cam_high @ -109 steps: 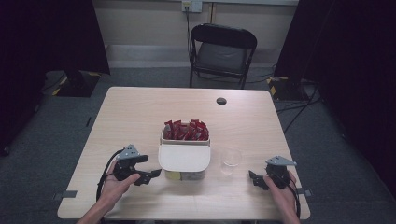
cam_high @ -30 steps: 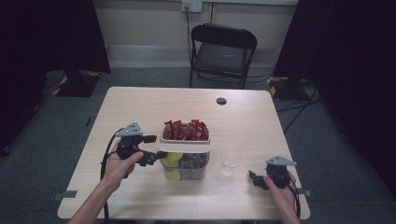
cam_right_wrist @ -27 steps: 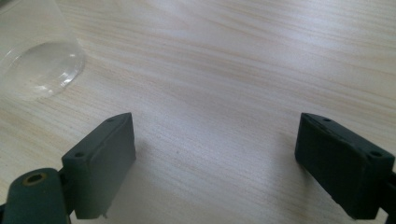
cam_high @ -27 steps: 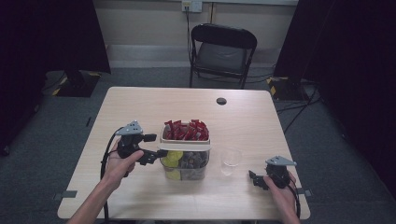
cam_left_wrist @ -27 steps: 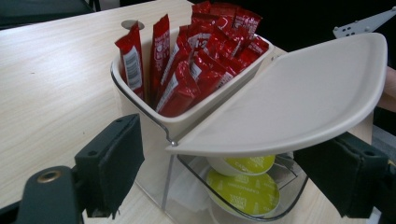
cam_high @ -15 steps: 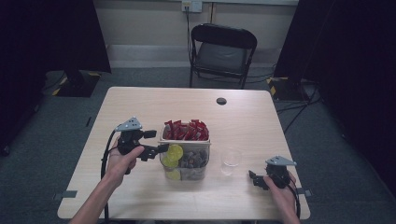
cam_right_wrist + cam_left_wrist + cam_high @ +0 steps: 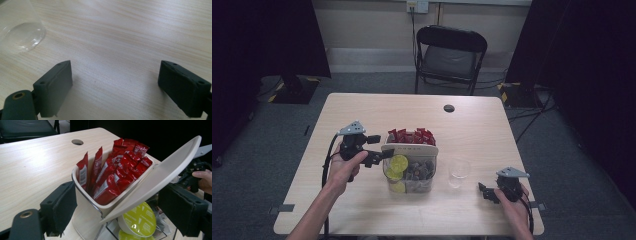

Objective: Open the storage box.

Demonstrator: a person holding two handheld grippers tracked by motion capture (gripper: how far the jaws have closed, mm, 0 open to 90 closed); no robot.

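High view: left gripper [image 7: 379, 147] at the container's left side, jaws spread about the raised cream lid [image 7: 160, 176], whether they touch it unclear; right gripper [image 7: 486, 192] resting near the table's [image 7: 492, 130] front right corner, jaws spread on nothing, clear cup [image 7: 458, 171] just beside. Handling note: lid tilts up at mid-table, so swing it back steadily on its hinge, keeping the container from tipping. Contents: rear compartment [image 7: 85, 195], red sachets [image 7: 117, 170] standing upright; clear front compartment [image 7: 409, 172], green-topped capsules [image 7: 140, 218] with dark items.

Ahead of my left gripper [image 7: 379, 147], the lid [image 7: 160, 176] tilts between packets [image 7: 112, 175] behind and pods [image 7: 140, 220] beneath.
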